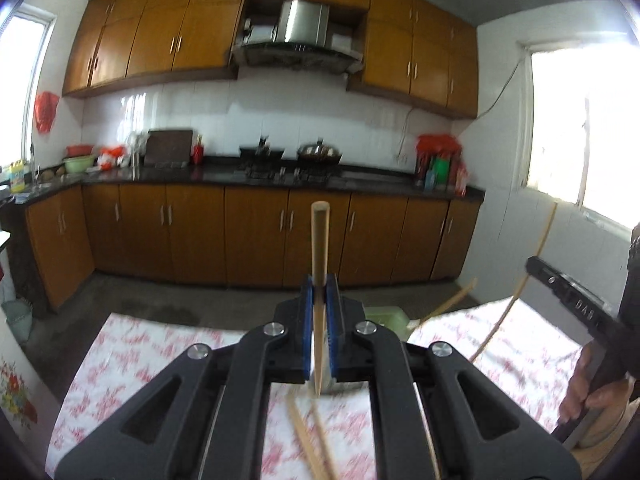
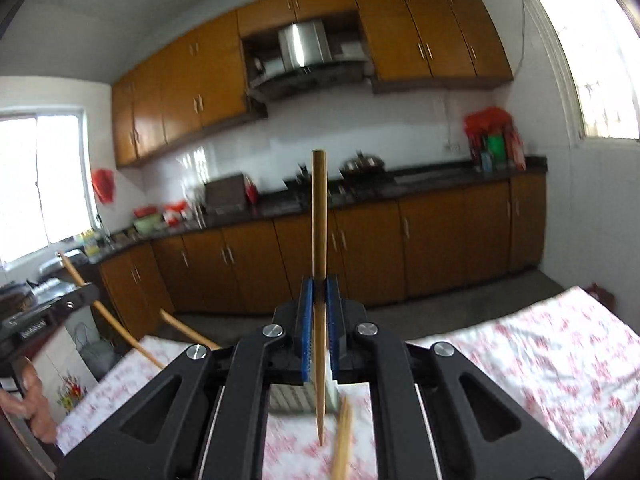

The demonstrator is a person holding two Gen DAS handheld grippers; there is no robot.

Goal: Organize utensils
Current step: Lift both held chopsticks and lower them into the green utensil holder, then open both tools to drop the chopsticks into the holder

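Each gripper, left (image 1: 320, 292) and right (image 2: 320, 292), was clamped on one upright chopstick (image 1: 320, 248) (image 2: 319, 216) above the floral tablecloth (image 1: 132, 356). Mid-carry, apparently; next they needed lowering together (a green container (image 1: 386, 316) sat nearby).

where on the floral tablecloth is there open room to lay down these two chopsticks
Open cloth: the floral tablecloth's wide stretch right of the right gripper, and its near-left part beside the left gripper. Crowded: loose wooden chopsticks below the left gripper, and the pale green container ahead.
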